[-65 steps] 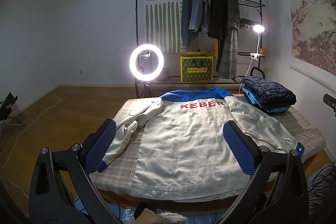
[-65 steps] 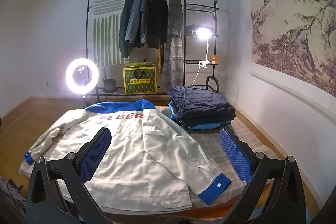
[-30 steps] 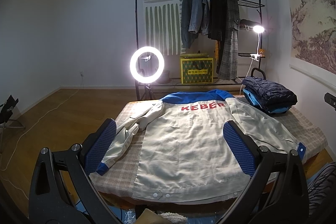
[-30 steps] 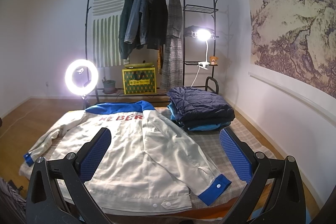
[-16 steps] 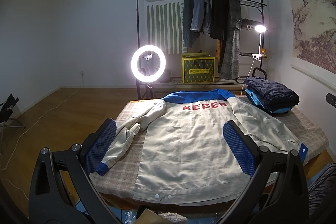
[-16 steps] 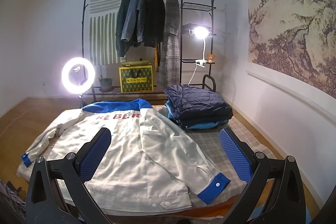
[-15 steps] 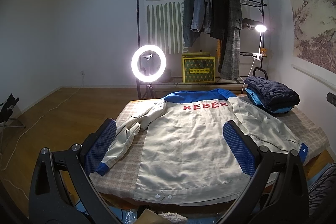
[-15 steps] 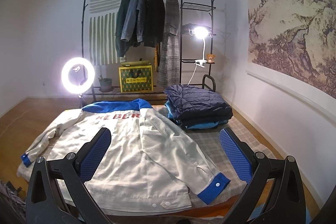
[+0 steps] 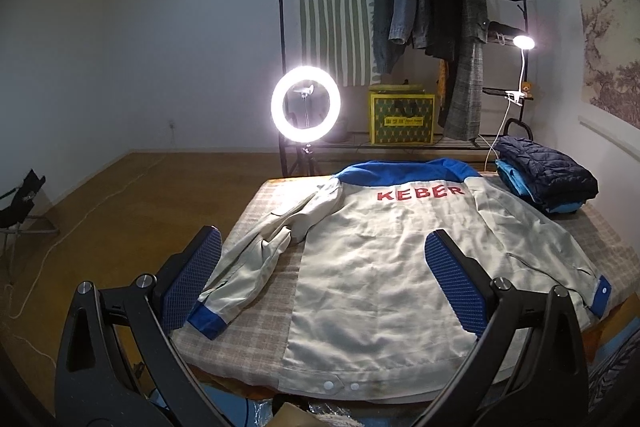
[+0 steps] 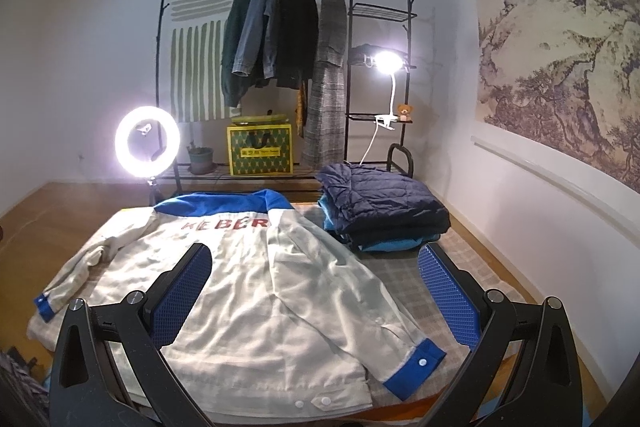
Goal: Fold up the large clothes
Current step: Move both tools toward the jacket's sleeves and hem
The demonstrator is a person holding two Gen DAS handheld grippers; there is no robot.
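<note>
A pale grey jacket (image 9: 384,251) with a blue collar, blue cuffs and red "KEBER" lettering lies spread back-up on the checked table (image 9: 256,323). Its left sleeve (image 9: 248,263) is crumpled along the table's left side. In the right wrist view the jacket (image 10: 256,291) has its right sleeve (image 10: 360,291) stretched to the near right, ending in a blue cuff (image 10: 416,367). My left gripper (image 9: 324,287) is open and empty, above the near hem. My right gripper (image 10: 316,291) is open and empty, above the jacket's right side.
A stack of folded dark blue and light blue clothes (image 10: 380,211) sits at the table's far right (image 9: 548,179). Behind the table stand a lit ring light (image 9: 306,103), a clothes rack with hanging coats (image 10: 280,27), a yellow box (image 10: 260,149) and a clip lamp (image 10: 386,63).
Both grippers have drifted slightly, the left view shifting a little rightward and the right view a little upward. The jacket has not moved. Both grippers stay open.
</note>
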